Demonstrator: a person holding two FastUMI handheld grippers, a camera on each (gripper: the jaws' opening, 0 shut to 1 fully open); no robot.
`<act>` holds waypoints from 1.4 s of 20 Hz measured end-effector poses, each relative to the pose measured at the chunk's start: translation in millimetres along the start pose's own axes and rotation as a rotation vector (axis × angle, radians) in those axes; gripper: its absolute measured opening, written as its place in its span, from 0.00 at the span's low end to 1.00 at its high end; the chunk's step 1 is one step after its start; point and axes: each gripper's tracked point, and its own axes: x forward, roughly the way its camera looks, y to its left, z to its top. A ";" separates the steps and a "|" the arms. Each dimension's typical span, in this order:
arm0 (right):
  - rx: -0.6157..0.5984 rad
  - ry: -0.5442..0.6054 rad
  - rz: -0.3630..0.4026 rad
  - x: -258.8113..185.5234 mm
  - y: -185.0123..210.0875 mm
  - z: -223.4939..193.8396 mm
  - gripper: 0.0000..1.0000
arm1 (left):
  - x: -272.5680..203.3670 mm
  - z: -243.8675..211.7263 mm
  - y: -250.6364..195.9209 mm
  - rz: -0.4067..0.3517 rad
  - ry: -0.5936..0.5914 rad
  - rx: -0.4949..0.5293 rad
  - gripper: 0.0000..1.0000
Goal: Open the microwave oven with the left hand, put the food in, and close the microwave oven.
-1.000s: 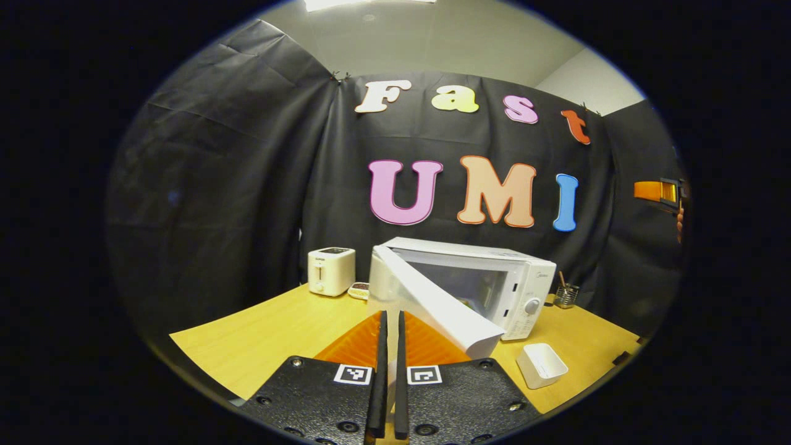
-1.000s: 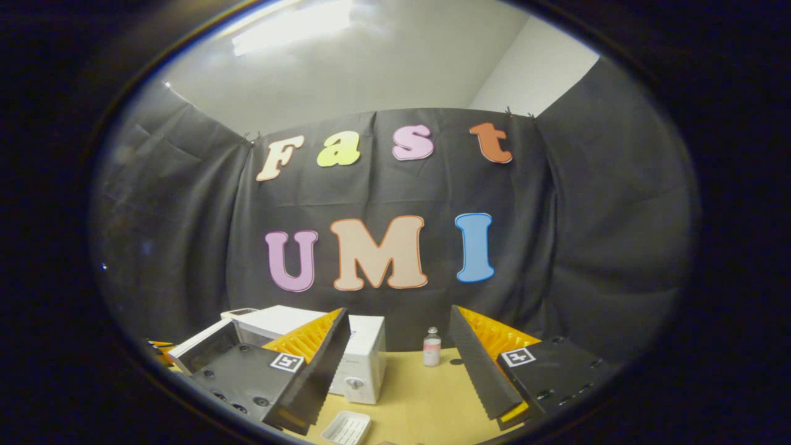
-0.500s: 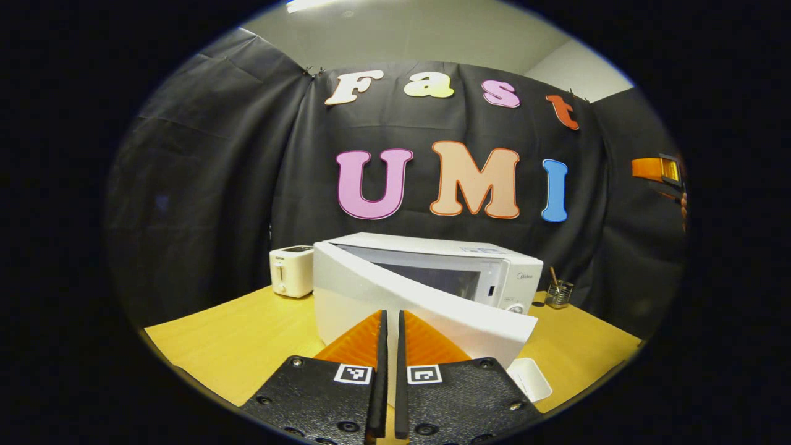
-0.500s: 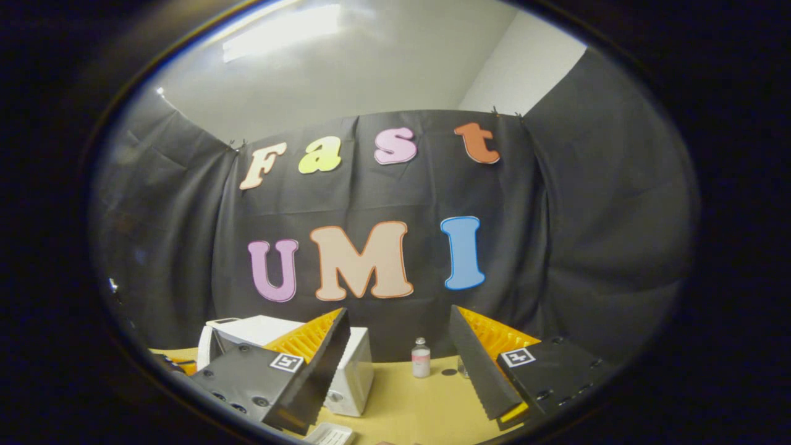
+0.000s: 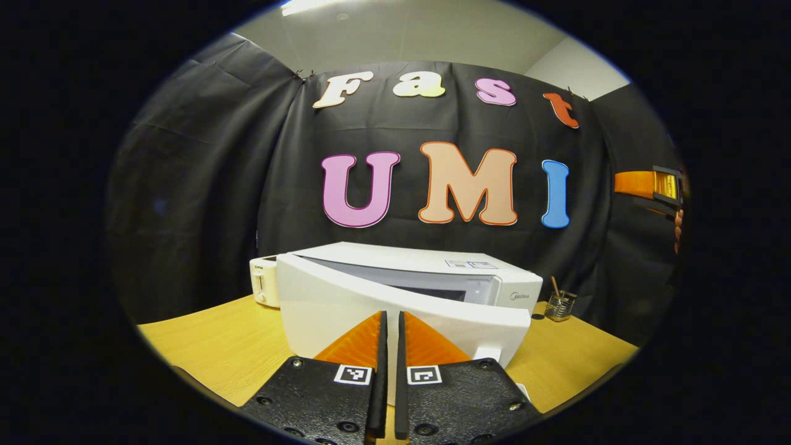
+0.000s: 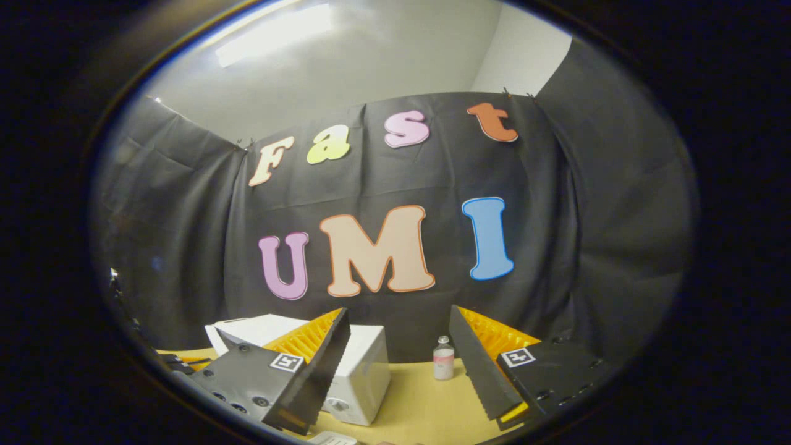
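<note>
Microwave oven (image 5: 432, 272): it sits on the wooden table (image 5: 216, 346), straight ahead of your left gripper, long axis running side to side across the left gripper view, front turned toward you.
Door (image 5: 395, 321): hinged at the left end, it stands ajar at a shallow angle; its free edge on the right is clear of the control panel and points toward your side.
Left gripper (image 5: 389, 321): your fingers are pressed nearly together with nothing between them, tips right at the door's outer face; whether they touch it you cannot tell.
Right gripper (image 6: 401, 346): your fingers are spread wide, holding nothing, raised above the table to the right of the oven.
Toaster (image 5: 262, 287): behind the oven's left end.
Small bottle (image 6: 442, 358): upright on the table between your right fingers, well behind them.
Glass cup (image 5: 559, 306): near the oven's right end, with sticks in it.
</note>
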 end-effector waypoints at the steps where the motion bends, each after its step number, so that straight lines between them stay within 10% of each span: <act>1: 0.005 0.004 -0.008 6.3 -5.1 -3.5 0.91 | 4.0 -1.6 -3.0 -0.003 0.003 0.005 0.07; 28: 0.022 0.070 0.091 15.3 -11.4 -22.7 0.91 | 75.9 -38.7 -53.6 -0.021 0.080 0.030 0.07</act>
